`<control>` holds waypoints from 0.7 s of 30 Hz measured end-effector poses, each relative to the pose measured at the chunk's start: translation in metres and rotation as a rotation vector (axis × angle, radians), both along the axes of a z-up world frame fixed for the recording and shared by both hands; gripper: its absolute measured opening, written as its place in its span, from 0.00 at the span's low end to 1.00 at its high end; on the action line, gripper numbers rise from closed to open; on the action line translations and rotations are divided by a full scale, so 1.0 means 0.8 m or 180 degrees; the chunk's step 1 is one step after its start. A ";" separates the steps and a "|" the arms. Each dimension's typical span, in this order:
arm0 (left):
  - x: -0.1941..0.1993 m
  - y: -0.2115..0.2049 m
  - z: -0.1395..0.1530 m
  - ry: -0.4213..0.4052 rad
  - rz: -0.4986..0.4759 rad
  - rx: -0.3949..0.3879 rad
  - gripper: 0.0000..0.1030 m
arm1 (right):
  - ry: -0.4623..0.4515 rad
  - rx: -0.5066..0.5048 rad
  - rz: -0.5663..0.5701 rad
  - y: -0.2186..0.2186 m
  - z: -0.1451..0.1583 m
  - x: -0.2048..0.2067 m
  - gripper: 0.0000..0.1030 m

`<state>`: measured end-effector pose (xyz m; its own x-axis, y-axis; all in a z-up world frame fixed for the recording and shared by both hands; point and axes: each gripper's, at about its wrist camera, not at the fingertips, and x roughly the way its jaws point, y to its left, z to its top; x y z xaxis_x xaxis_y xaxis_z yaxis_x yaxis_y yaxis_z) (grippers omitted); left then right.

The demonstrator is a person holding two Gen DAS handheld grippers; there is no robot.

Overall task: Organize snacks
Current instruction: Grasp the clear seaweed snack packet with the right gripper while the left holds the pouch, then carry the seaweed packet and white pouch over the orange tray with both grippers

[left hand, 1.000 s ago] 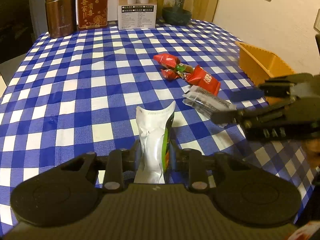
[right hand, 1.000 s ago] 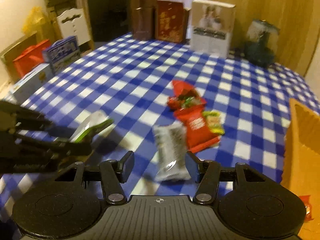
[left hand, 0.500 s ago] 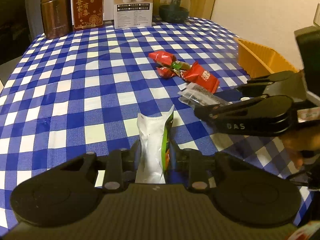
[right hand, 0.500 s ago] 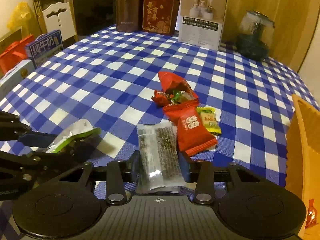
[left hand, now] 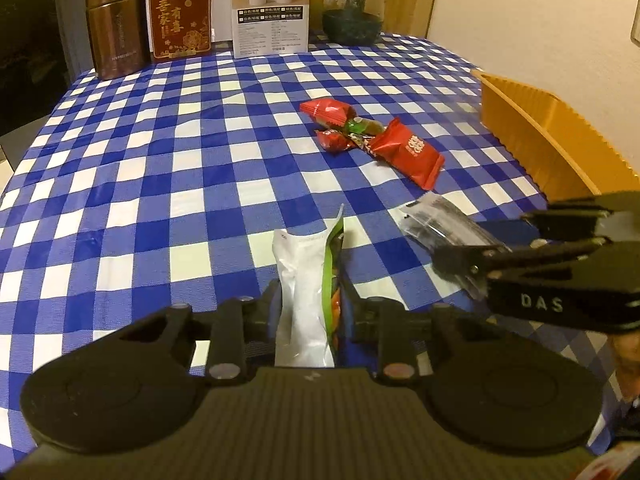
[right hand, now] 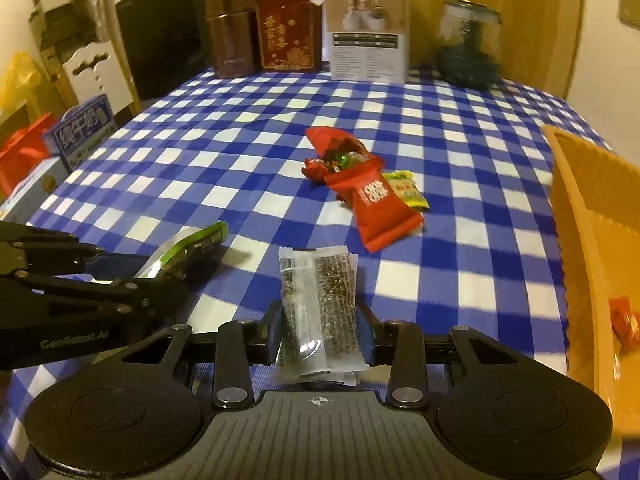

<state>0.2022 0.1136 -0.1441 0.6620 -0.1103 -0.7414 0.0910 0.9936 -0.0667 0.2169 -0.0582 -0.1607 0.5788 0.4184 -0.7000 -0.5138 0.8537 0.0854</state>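
1. The tabletop [right hand: 224, 184], under a blue-and-white checked cloth, carries everything here.
2. An orange tray [right hand: 576, 216] sits at the tabletop's right edge, with a small red sweet [right hand: 624, 318] lying inside it.
3. Along the far edge stand a white box [right hand: 368, 32], a red box [right hand: 290, 32] with gold lettering, a brown tin [right hand: 232, 34] and a glass jar [right hand: 468, 44].
4. The left gripper [left hand: 310, 308] is clamped on a white and green packet [left hand: 306, 280], which stands upright between its pads near the near edge of the tabletop.
5. The right gripper [right hand: 320, 334] is clenched on a clear seaweed packet [right hand: 318, 312]; both pads press its sides. In the left wrist view this packet sticks out from the gripper's tip, just beside the tray's near end and seemingly clear of the cloth.
6. A cluster of loose snacks lies in the middle of the tabletop: a large red packet [right hand: 378, 208] with white print, another red packet [right hand: 332, 140] behind it, and a small red wrapped sweet [right hand: 316, 168] touching them.
7. A small yellow packet [right hand: 406, 190] lies against the large red packet's right side.
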 end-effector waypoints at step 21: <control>-0.084 -0.068 0.066 -0.0135 0.0159 -0.0406 0.25 | -0.0156 0.0241 -0.0432 -0.068 0.077 -0.105 0.37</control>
<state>0.1352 0.0595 -0.0916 0.6995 -0.1679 -0.6947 0.0469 0.9807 -0.1899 0.1332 -0.1130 -0.0988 0.6663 0.3845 -0.6389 -0.3993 0.9076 0.1299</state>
